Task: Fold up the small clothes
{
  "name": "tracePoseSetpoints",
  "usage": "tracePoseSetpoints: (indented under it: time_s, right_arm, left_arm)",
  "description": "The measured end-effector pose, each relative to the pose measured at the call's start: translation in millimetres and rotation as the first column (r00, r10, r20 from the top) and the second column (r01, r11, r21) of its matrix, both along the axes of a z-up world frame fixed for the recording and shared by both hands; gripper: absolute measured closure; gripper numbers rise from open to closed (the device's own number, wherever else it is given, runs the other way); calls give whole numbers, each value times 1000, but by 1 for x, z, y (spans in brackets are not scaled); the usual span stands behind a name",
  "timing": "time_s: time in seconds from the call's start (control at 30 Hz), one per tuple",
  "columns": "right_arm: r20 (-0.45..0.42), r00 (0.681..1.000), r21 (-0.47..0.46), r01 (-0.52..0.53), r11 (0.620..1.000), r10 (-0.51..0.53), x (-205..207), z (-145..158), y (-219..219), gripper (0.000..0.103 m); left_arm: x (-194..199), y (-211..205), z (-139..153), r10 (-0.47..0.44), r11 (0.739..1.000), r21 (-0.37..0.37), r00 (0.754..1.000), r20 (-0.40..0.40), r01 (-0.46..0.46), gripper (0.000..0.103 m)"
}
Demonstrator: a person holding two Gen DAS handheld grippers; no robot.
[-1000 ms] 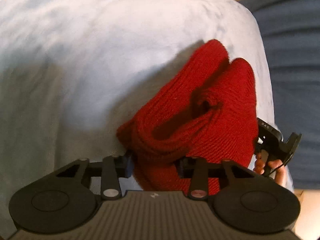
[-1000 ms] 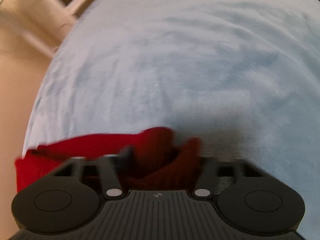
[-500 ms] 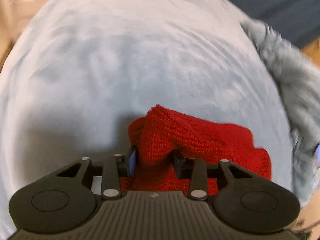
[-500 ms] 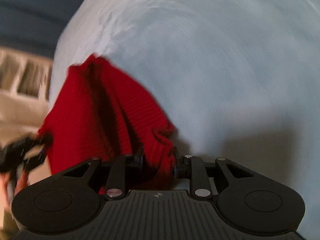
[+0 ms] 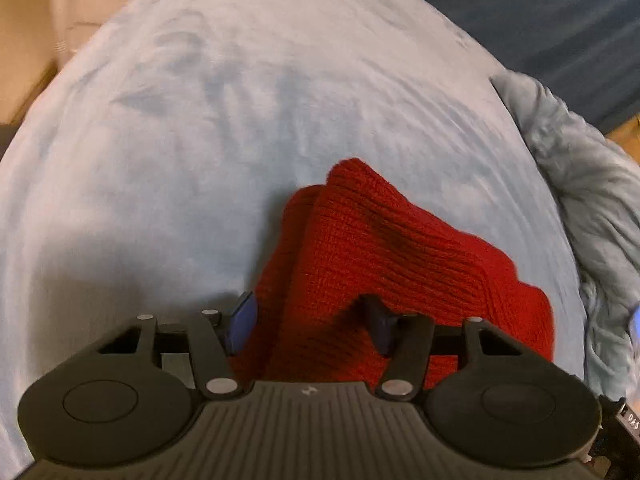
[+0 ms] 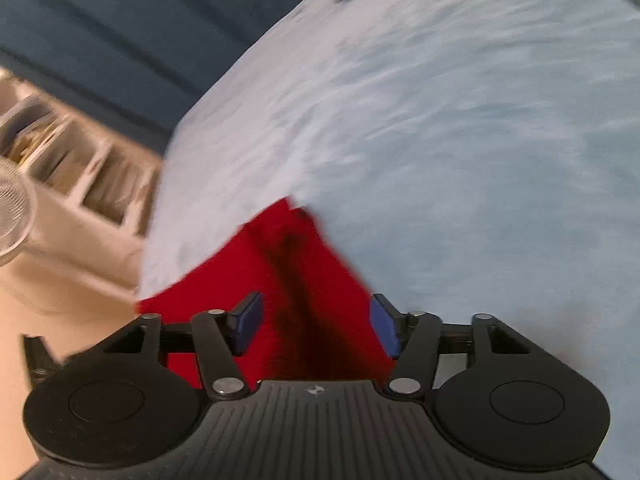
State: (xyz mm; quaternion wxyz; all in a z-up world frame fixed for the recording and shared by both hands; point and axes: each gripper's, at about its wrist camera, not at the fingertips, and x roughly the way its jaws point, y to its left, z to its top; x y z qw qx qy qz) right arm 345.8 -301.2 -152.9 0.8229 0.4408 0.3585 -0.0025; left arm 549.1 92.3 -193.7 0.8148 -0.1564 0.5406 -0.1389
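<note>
We see both sets of jaws spreading now: half a second back the left gripper and the right gripper were pinched on folds of the red knit garment, and now the jaws have just been opening, blue pads standing apart with the red knit still lying between them. On the left, the far pad looks half buried under a fold, so we cannot tell whether it still touches the cloth; the near pad stands clear of it. On the right, both pads sit off the red knit garment, released. The garment lies bunched on the pale blue blanket, down close to us, no longer lifted as it was a second ago. The right view is smeared with motion blur, so the knit's ribbing is lost there, and the shelves and a round wire fan at the left edge are cut off. A rumpled grey-blue cloth bunches at the blanket's right rim. At the bottom right corner of the left view we read "DAS" on a black part, partly cropped.
</note>
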Motion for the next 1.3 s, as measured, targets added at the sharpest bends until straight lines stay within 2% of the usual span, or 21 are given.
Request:
tracePoseSetpoints:
  time_s: [0.1, 0.13, 0.2, 0.23, 0.3, 0.33, 0.37, 0.43, 0.47, 0.57, 0.63, 0.7, 0.73, 0.83, 0.87, 1.03, 1.13, 1.2, 1.23, 1.3]
  right_arm:
    - [4, 995, -72, -97, 993, 98, 44, -6, 18, 42]
    - [0, 993, -107, -119, 987, 119, 56, -7, 25, 47]
    - [-44, 985, -167, -173, 971, 168, 79, -15, 36, 49]
    - [-59, 984, -165, -176, 970, 169, 82, -14, 35, 48]
    - [-56, 987, -122, -156, 980, 150, 82, -10, 31, 45]
    - [-54, 988, -98, -150, 984, 146, 73, -8, 28, 37]
    - [-59, 987, -81, -154, 985, 149, 56, -5, 26, 24]
    - [-76, 986, -76, -152, 985, 146, 28, -1, 21, 10]
    - [-80, 988, -86, -139, 987, 132, 10, 0, 18, 10]
    - [-123, 985, -97, -131, 987, 119, -35, -7, 17, 6]
    - [-163, 978, -56, -139, 989, 128, -56, -20, 20, 6]
    - [-210, 966, 29, -147, 989, 150, -66, -37, 24, 6]
    - [-208, 965, 88, -142, 986, 158, -69, -46, 25, 8]
    - [-102, 983, 177, -133, 975, 153, -66, -57, 20, 68]
    - [-101, 983, 195, -133, 972, 155, -61, -56, 17, 71]
    - [-108, 978, 119, -166, 979, 179, -39, -33, -4, 73]
    - [-125, 971, 113, -191, 975, 205, -36, -35, -13, 73]
    - [-144, 959, 117, -228, 967, 244, -36, -37, -9, 66]
    - [-155, 956, 107, -233, 966, 248, -38, -38, -7, 59]
    - [-169, 962, 39, -211, 977, 215, -49, -31, -5, 49]
  left_arm:
    - [-6, 12, -3, 81, 995, -49, 997, -10, -82, 37]
    - [-9, 15, -2, 96, 994, -51, 995, -6, -96, 33]
    - [-21, 24, 3, 106, 993, -52, 994, 4, -106, 23]
    - [-28, 28, 6, 105, 993, -56, 994, 6, -104, 17]
    - [-50, 40, 7, 86, 993, -83, 996, 1, -86, 16]
    - [-60, 44, 4, 71, 992, -101, 997, -6, -72, 15]
    - [-69, 46, 2, 61, 992, -108, 998, -17, -63, 12]
    - [-85, 47, -6, 51, 993, -107, 998, -22, -54, 8]
    - [-90, 47, -9, 49, 993, -109, 999, -23, -51, 8]
    - [-102, 52, -18, 100, 979, -175, 994, -45, -106, 8]
    - [-107, 56, -22, 128, 971, -195, 990, -59, -137, 8]
    - [-112, 55, -20, 140, 970, -194, 989, -54, -148, 13]
    - [-115, 52, -17, 138, 973, -178, 990, -40, -143, 17]
    - [-125, 44, -8, 137, 982, -129, 990, -9, -137, 25]
    - [-128, 42, -5, 137, 983, -123, 990, -12, -138, 27]
    - [-150, 28, 8, 109, 989, -102, 994, -10, -109, 29]
    - [-159, 26, 7, 101, 992, -82, 995, 2, -101, 27]
    - [-159, 32, 3, 145, 987, -63, 989, -12, -145, 25]
    - [-159, 35, 4, 155, 987, -51, 988, -11, -155, 20]
    - [-163, 38, 9, 166, 986, 30, 986, 15, -166, 13]
